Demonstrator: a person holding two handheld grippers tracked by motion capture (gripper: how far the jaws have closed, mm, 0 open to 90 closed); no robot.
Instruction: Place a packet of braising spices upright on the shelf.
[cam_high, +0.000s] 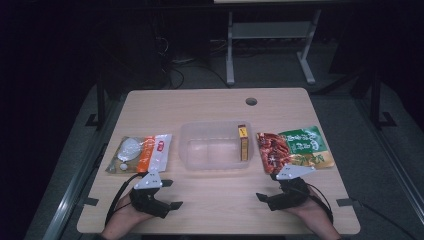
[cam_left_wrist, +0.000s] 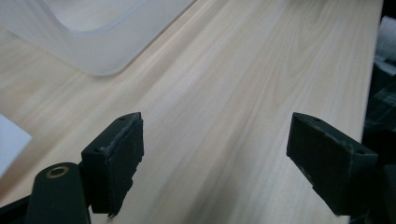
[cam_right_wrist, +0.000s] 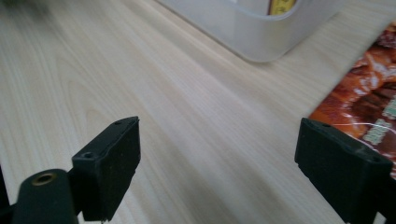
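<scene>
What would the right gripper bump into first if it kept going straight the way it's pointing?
Probably the clear plastic bin. The right gripper points over bare table toward the bin's near corner, its jaws open and empty. The red and green food pouch lies just off to one side.

The high view is dim, its corners falling to near black, with only the tabletop (cam_high: 215, 107) moderately lit from above and shadows faint. Both gripper views are brighter; the tabletop's far edges blur softly, and a packet (cam_right_wrist: 369, 100) is smeared.
</scene>
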